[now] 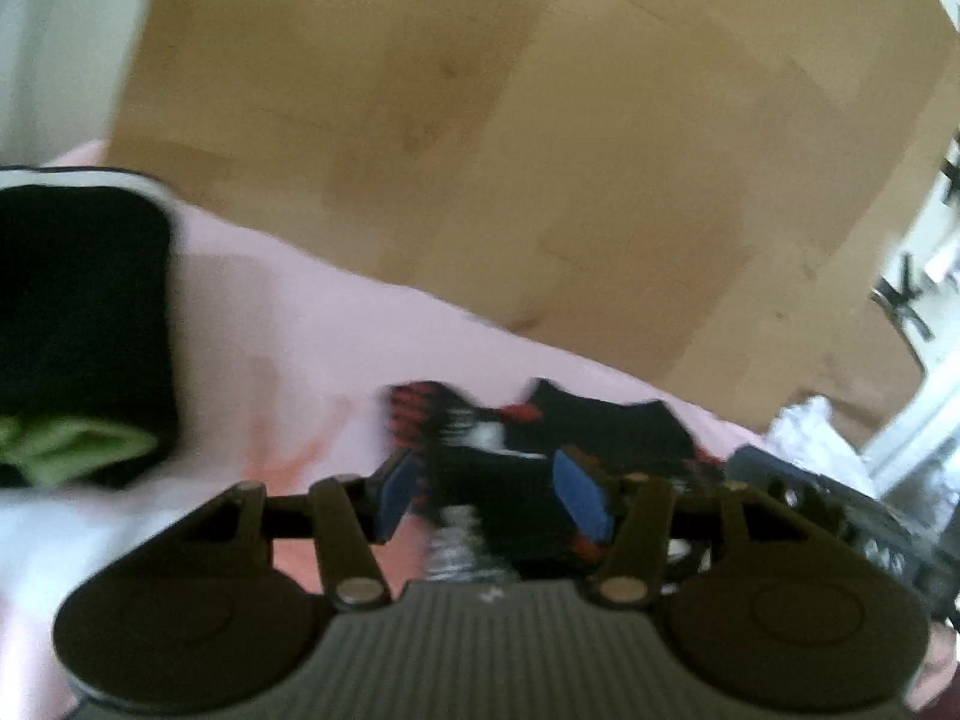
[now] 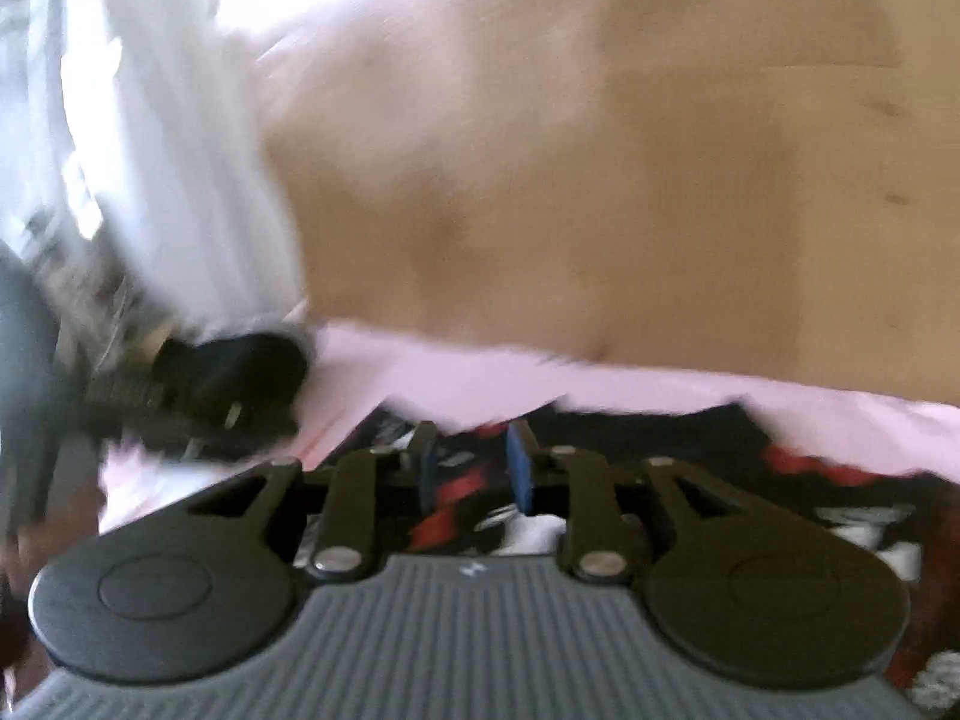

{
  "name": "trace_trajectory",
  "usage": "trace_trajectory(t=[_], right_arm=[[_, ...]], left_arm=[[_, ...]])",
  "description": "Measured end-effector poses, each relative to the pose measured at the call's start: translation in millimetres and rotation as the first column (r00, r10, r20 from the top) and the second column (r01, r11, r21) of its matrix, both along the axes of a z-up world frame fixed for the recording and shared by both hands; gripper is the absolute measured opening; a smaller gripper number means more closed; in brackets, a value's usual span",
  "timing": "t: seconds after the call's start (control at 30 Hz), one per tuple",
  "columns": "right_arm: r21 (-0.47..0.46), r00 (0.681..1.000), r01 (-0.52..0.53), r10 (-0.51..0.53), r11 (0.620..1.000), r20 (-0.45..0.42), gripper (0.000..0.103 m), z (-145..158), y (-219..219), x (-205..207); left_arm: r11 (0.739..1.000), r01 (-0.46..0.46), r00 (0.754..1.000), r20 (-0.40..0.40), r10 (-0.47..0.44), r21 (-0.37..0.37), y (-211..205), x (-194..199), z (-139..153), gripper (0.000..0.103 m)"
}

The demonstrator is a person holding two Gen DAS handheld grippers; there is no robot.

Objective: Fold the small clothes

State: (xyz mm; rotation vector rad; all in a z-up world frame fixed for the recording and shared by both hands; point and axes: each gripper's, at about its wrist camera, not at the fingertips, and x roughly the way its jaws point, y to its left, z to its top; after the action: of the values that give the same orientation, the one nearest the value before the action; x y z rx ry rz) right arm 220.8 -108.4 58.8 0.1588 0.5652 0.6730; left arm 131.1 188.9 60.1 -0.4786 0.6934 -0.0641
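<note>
A small black-and-red garment (image 1: 504,468) is seen lying on the pink cloth (image 1: 312,336), over the wooden tabletop (image 1: 480,150). The left tongs (image 1: 498,495) are spread around a fold of it; the right tongs (image 2: 474,468) stand narrowly parted above it, apparently pinching nothing, though blur hampers the view. A fold seems in hand, so an edge must be regripped next.

Matt pink cloth (image 1: 336,324), smooth wood floor (image 1: 480,150), seemingly knitted black-red garment (image 1: 600,420)

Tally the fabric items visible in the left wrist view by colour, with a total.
Black, red and white patterned garment: 1
Black folded item with white trim: 1
Green cloth: 1
Pink sheet underneath: 1
Total: 4
The picture is blurred, so whether the patterned garment is one piece or more cannot be told.
</note>
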Motion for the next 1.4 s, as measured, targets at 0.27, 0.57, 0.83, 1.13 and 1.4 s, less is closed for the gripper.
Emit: trace_trajectory(t=[0.27, 0.57, 0.83, 1.13, 1.4], right_arm=[[-0.061, 0.989, -0.036, 0.026, 0.998, -0.148, 0.030, -60, 24, 7], [0.076, 0.961, 0.274, -0.270, 0.959, -0.056, 0.037, -17, -129, -72], [-0.117, 0.704, 0.710, -0.693, 0.694, 0.157, 0.075, -18, -261, -147], [-0.136, 0.765, 0.641, -0.644, 0.756, 0.024, 0.013, -30, -281, -112], [0.298, 0.988, 0.152, -0.142, 0.942, -0.057, 0.013, 63, -204, -114]], left_arm=[[0.976, 0.087, 0.995, -0.073, -0.074, 0.197, -60, 26, -37, 0.043], [0.954, 0.078, 0.993, -0.112, -0.047, 0.290, -78, 16, -28, 0.051], [0.963, 0.045, 0.996, -0.088, -0.022, 0.265, -87, -2, -3, 0.059], [0.961, 0.084, 0.996, -0.047, -0.074, 0.265, -103, -28, 24, 0.062], [0.985, 0.122, 0.991, 0.040, -0.127, 0.119, -84, -43, 40, 0.076]])
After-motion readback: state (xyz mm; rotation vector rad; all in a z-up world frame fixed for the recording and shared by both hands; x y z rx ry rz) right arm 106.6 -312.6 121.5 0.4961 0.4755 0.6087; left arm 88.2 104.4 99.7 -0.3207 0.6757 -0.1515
